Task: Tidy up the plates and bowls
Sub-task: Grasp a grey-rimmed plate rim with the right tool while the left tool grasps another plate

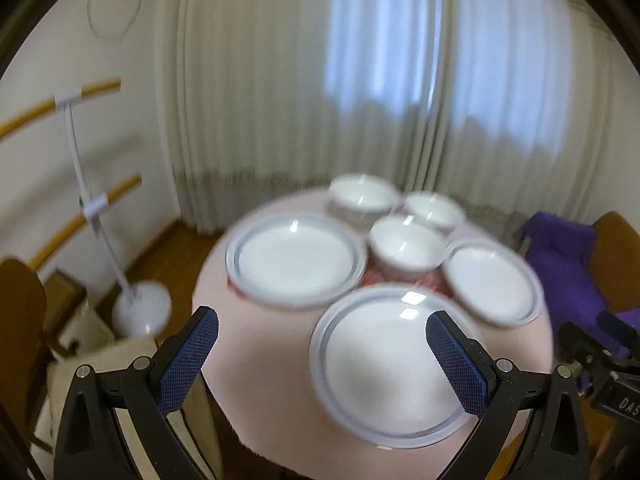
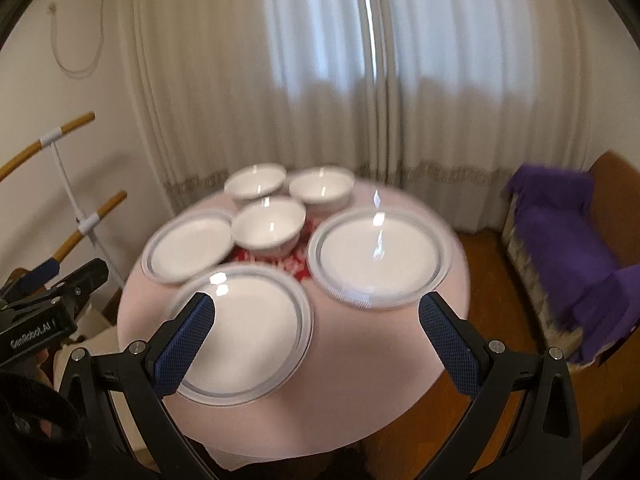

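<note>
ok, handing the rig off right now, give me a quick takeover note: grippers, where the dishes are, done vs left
Left gripper: open, empty, above the near edge of the round table.
Right gripper: open, empty, also above the near edge.
Three plates lie apart: near plate, left plate, right plate.
Three bowls stand apart behind them: centre bowl, far-left bowl, far-right bowl.
A red patterned mat shows between the dishes.
Done: nothing stacked.
Left: stack the plates, nest the bowls. The near plate is probably the easiest first pick.
</note>
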Tool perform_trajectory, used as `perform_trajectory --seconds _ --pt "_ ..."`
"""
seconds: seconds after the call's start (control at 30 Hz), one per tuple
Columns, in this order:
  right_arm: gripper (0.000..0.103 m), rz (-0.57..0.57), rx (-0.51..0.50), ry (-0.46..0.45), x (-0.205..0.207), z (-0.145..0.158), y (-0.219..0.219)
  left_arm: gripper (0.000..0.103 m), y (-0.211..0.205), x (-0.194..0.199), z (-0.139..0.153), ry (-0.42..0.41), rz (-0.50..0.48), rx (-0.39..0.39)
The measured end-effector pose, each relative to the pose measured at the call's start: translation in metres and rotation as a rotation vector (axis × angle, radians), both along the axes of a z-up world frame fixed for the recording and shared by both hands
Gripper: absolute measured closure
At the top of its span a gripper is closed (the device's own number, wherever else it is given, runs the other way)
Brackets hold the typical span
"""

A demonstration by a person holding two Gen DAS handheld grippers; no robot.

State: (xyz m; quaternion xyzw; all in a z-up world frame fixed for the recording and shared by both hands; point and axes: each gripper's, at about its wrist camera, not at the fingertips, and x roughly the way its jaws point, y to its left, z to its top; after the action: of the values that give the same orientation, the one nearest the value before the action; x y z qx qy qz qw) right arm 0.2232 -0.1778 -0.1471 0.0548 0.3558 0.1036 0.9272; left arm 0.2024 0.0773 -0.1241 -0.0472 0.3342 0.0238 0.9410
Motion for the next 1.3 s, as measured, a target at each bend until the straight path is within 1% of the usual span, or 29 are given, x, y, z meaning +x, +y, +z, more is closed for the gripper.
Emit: perform_trajectory --seconds 0.03,0.07,0.1,0.13,0.17,0.23,0.27,0.3,0.33,0.37,0.43,0.6,0.63,0.67,0.7,0.73,0.77,0.87,0.9,0.93,1.13,1.2,1.23,1.3 --pt "0.000 0.009 0.009 0.032 0.007 -0.011 0.002 0.001 0.001 0.005 -0.005 0.025 0.002 -0.011" --pt "0.001 0.022 0.023 0.059 0.012 -0.020 0.003 0.001 0.007 0.016 -0.018 0.073 0.004 -0.040" --pt "0.005 0.039 0.046 0.093 0.019 -0.031 0.005 0.002 0.009 0.024 -0.026 0.104 0.006 -0.054" --pt "0.009 0.047 0.056 0.115 0.024 -0.039 0.005 0.003 0.012 0.032 -0.028 0.124 0.009 -0.058" --pt "0.011 0.059 0.071 0.149 0.032 -0.050 0.006 0.003 0.013 0.039 -0.034 0.147 0.013 -0.053" --pt "0.018 0.076 0.090 0.188 0.039 -0.065 0.009 0.005 0.012 0.054 -0.043 0.180 0.013 -0.035" --pt "0.020 0.081 0.093 0.210 0.043 -0.074 0.011 0.009 0.012 0.063 -0.049 0.202 0.006 -0.035" --pt "0.026 0.084 0.095 0.229 0.046 -0.079 0.013 0.013 0.012 0.070 -0.053 0.215 0.001 -0.038" --pt "0.035 0.086 0.105 0.247 0.050 -0.086 0.014 0.015 0.011 0.076 -0.056 0.225 -0.005 -0.039" --pt "0.040 0.089 0.111 0.259 0.051 -0.088 0.014 0.019 0.012 0.079 -0.059 0.223 -0.006 -0.037" --pt "0.058 0.096 0.118 0.271 0.058 -0.097 0.018 0.021 0.011 0.091 -0.065 0.230 -0.008 -0.028" --pt "0.061 0.100 0.128 0.301 0.064 -0.109 0.020 0.026 0.012 0.122 -0.087 0.258 -0.032 -0.045" --pt "0.063 0.100 0.130 0.299 0.064 -0.109 0.020 0.027 0.015 0.119 -0.093 0.252 -0.035 -0.045" --pt "0.065 0.101 0.136 0.293 0.065 -0.109 0.019 0.032 0.017 0.121 -0.095 0.257 -0.039 -0.049" --pt "0.070 0.105 0.146 0.297 0.067 -0.109 0.020 0.036 0.019 0.125 -0.099 0.265 -0.044 -0.059" --pt "0.074 0.109 0.157 0.302 0.068 -0.110 0.020 0.038 0.017 0.134 -0.105 0.270 -0.052 -0.071" --pt "0.074 0.105 0.156 0.301 0.069 -0.110 0.021 0.039 0.019 0.136 -0.108 0.278 -0.062 -0.085" --pt "0.077 0.098 0.150 0.297 0.070 -0.110 0.022 0.039 0.021 0.131 -0.109 0.271 -0.077 -0.069" --pt "0.080 0.092 0.155 0.299 0.070 -0.111 0.020 0.039 0.021 0.131 -0.110 0.269 -0.084 -0.066" --pt "0.081 0.093 0.162 0.301 0.070 -0.112 0.020 0.039 0.020 0.130 -0.110 0.269 -0.094 -0.068" --pt "0.082 0.103 0.178 0.285 0.069 -0.114 0.019 0.039 0.023 0.125 -0.113 0.264 -0.125 -0.058" --pt "0.082 0.099 0.188 0.276 0.069 -0.115 0.019 0.041 0.020 0.124 -0.115 0.255 -0.142 -0.051" --pt "0.082 0.101 0.185 0.273 0.068 -0.115 0.019 0.044 0.018 0.124 -0.115 0.249 -0.147 -0.048" --pt "0.082 0.112 0.180 0.267 0.068 -0.114 0.019 0.068 0.011 0.120 -0.115 0.232 -0.187 -0.068"
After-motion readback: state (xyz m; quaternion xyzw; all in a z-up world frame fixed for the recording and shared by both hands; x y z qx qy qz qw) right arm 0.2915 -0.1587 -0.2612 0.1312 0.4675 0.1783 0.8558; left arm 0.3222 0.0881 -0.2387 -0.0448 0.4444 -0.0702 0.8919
